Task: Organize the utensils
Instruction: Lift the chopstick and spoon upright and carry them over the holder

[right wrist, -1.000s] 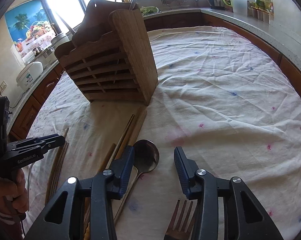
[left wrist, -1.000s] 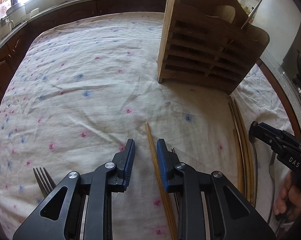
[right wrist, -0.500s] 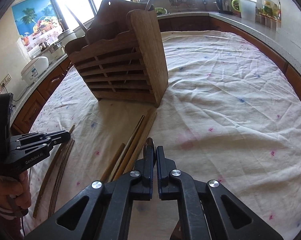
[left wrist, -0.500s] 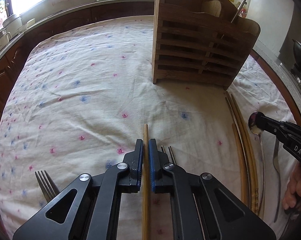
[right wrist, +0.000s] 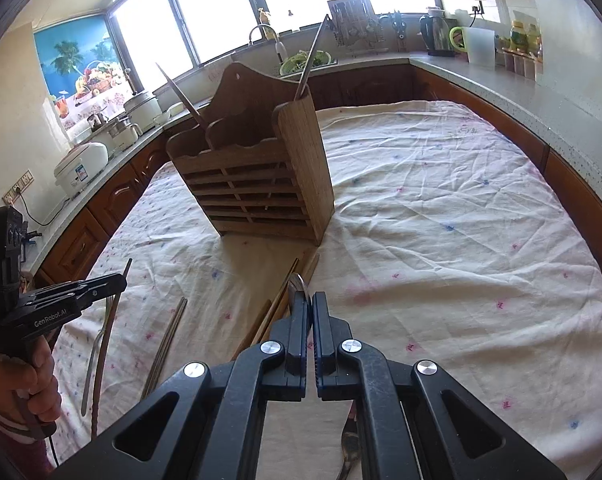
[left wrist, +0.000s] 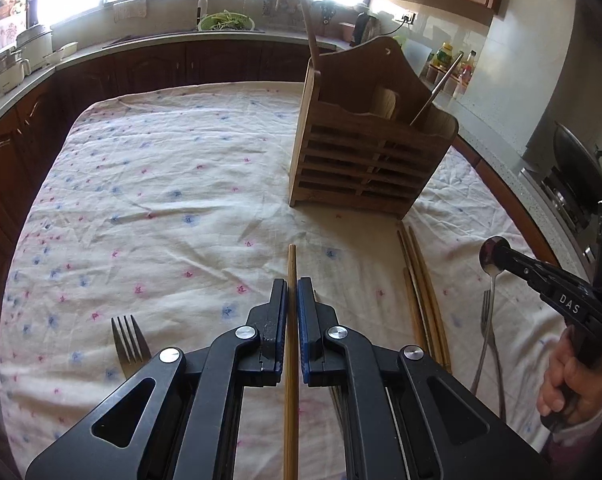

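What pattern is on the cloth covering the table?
Off-white tablecloth scattered with small pink and blue floral specks, clearest in the left wrist view.

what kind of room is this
A home kitchen, most likely: a sink faucet under the windows, a rice cooker and an electric kettle on the counter, wooden cabinets below.

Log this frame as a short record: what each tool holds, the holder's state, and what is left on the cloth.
left tool: shut on chopstick, gripped along its length
right tool: shut on spoon, bowl poking out past the tips
holder: upright on the cloth, two thin utensils already standing in it
left on cloth: fork beside the left tool, wooden chopsticks in front of the holder, second fork under the right tool
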Available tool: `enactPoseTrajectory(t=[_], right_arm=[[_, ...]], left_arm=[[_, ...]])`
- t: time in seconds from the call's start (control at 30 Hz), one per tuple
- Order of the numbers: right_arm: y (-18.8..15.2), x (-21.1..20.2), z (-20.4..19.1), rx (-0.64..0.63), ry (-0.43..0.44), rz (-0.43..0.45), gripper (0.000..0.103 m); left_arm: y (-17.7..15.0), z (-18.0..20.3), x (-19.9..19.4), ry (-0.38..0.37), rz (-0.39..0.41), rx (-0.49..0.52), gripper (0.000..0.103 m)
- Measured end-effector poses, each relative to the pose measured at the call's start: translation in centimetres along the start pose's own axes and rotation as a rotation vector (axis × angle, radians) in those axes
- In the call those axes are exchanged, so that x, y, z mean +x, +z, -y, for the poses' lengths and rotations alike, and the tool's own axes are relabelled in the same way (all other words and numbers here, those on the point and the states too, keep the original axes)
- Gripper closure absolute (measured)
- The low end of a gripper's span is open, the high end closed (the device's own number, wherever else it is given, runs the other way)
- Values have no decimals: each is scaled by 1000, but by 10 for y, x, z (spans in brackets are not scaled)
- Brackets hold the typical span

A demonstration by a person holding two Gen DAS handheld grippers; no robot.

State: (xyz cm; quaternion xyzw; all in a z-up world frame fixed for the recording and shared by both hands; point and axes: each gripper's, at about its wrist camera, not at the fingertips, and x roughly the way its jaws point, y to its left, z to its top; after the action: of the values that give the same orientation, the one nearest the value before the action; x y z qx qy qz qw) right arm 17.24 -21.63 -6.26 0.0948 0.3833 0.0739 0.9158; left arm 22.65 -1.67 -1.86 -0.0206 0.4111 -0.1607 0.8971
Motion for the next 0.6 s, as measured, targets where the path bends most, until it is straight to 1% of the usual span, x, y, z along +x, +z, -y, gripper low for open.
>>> enactPoseTrajectory(t=[0.33, 0.5, 0.6], right_arm=[[13, -43, -20, -52, -21, 109, 101], [19, -62, -28, -76, -42, 167, 101], [23, -69, -31, -83, -51, 194, 101]], left_arm=[[4, 0, -73, -38, 151, -13, 99], [6, -1, -98, -49, 210, -17, 99], [8, -1, -107, -50, 237, -17, 99]])
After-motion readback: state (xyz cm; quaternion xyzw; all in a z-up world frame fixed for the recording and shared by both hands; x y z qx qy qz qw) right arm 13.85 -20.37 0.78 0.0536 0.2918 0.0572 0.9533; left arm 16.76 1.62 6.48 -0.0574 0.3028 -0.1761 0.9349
